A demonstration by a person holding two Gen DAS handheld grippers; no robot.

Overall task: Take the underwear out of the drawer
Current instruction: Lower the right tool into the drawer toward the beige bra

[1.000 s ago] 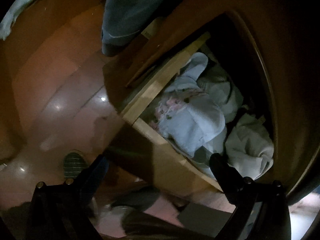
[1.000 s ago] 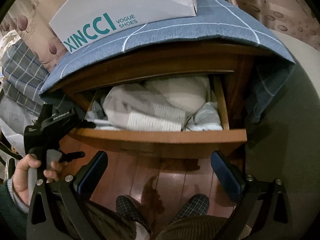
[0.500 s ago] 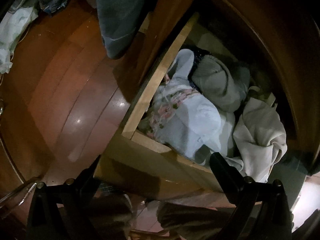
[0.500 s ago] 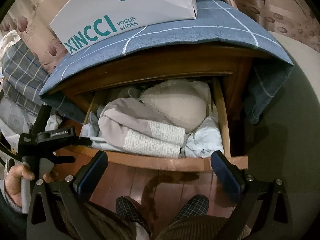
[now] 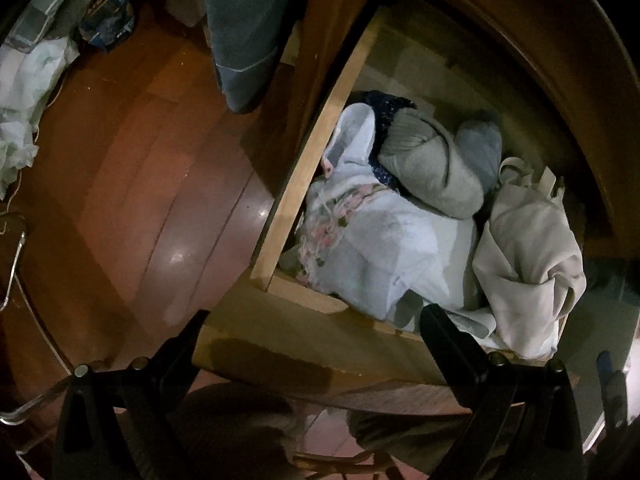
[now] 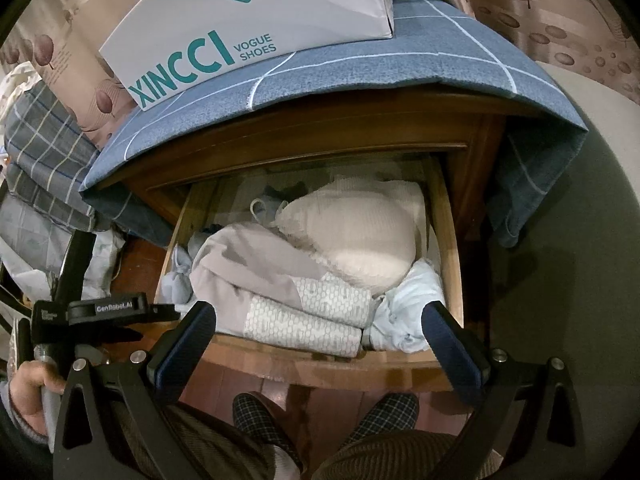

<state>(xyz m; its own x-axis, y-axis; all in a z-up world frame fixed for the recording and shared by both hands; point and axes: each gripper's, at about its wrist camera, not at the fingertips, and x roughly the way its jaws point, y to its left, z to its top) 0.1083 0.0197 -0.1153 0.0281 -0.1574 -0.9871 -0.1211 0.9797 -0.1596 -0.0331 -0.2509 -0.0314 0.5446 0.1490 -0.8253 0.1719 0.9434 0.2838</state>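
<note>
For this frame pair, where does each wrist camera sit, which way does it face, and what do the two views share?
Left wrist: on the left gripper, above the drawer's left front corner, looking steeply down at the clothes and floor; both fingers show, spread.
Right wrist: on the right gripper, in front of the nightstand, facing the open drawer; spread fingers, slippered feet, hand holding the left gripper.
Shared: the drawer and its clothes.

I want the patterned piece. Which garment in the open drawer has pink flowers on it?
The pale blue-white garment against the drawer's left side wall; the grey roll and cream cloth are plain.
</note>
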